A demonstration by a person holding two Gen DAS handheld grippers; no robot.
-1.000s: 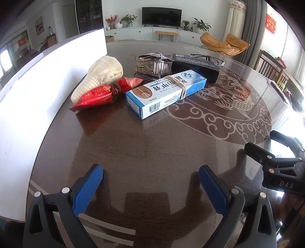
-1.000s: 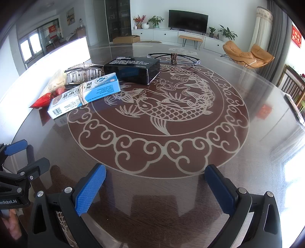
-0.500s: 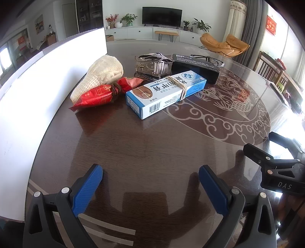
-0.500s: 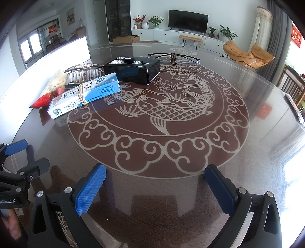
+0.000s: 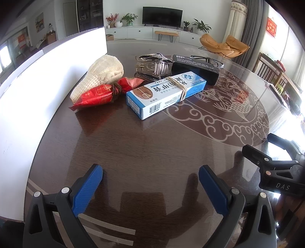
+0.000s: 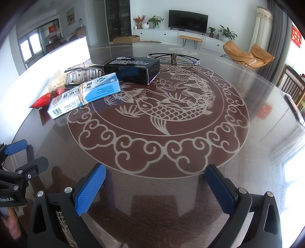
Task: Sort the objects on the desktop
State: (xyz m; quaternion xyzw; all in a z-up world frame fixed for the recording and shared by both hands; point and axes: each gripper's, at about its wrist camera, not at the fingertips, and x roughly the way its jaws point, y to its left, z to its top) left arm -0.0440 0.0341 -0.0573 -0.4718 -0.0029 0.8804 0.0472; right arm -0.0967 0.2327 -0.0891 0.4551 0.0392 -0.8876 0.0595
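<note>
Desktop objects cluster far ahead of you: blue-white box (image 5: 165, 93), red packet (image 5: 95, 95), black box (image 6: 133, 69); your left gripper (image 5: 150, 183) and right gripper (image 6: 156, 183) hover spread apart, empty.

Round dark tabletop (image 6: 190, 190) with pale carp-and-cloud inlay. White board (image 5: 28, 91) upright along its nine o'clock edge. Beyond, at twelve o'clock: black television (image 6: 188, 18) above a long white cabinet (image 6: 162, 35), potted plants beside it. At two o'clock: orange lounge chair (image 6: 247, 54), grey curtain (image 6: 276, 28).
</note>
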